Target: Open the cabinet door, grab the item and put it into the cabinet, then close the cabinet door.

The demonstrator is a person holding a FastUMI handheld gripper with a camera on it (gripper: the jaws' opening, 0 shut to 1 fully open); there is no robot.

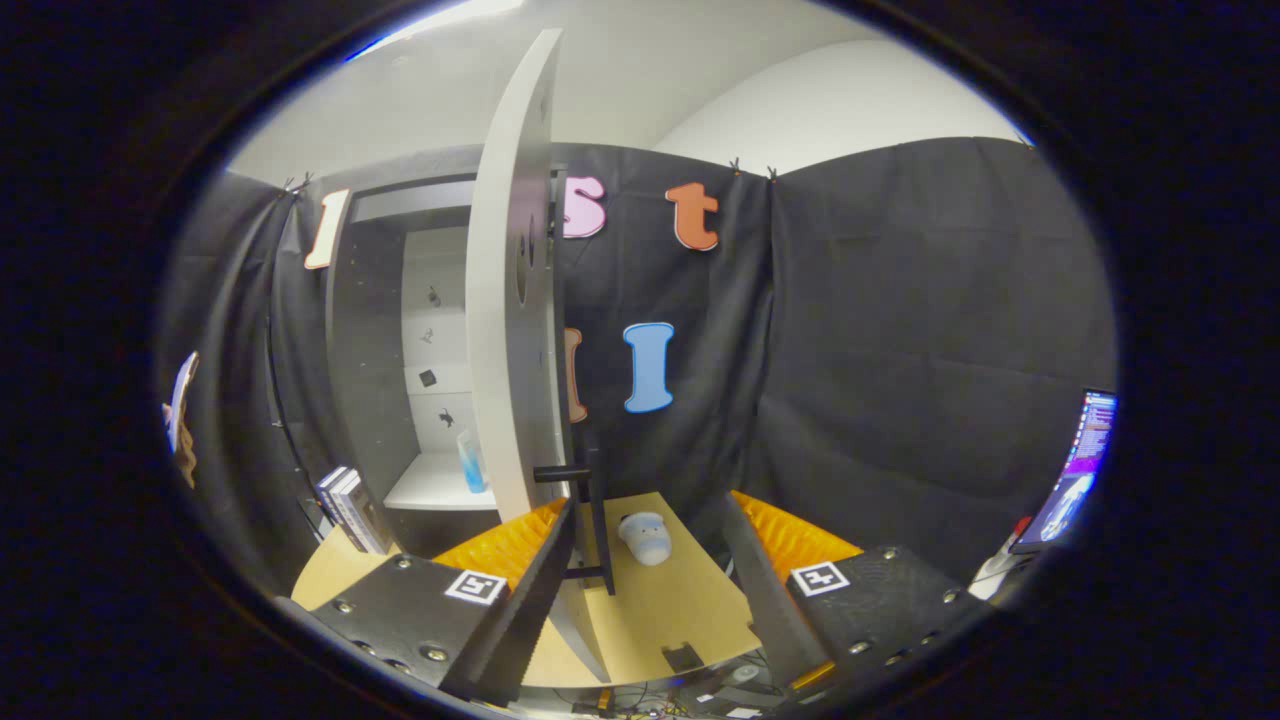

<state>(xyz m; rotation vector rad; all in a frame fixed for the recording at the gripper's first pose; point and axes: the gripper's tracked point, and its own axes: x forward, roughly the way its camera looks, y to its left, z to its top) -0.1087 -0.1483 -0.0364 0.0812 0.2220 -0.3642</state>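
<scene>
We have the cabinet door (515, 300) swung well open, standing edge-on just ahead of our left finger, with its dark bar handle (597, 520) sitting in the gap between the fingers. Our gripper (650, 590) is spread wide and grips nothing; neither finger presses on the handle or the door. So we judge the first step done: the cabinet (400, 330) shows its pale inner back wall and a white shelf (435, 485) beyond the door's edge. A blue bottle-like thing (470, 462) already stands on that shelf, close to the door's edge. The item we take to be ours to fetch, a small pale soft toy (645, 537), lies on the wooden table (680, 610) just ahead of the fingers, to the right of the handle and outside the cabinet. A few books (350, 508) stand against the cabinet's left side on the table, and a lit screen (1080, 465) glows far off to the right. By our reckoning, the grab, the placing on the shelf and the closing of the door are all yet to be done.
</scene>
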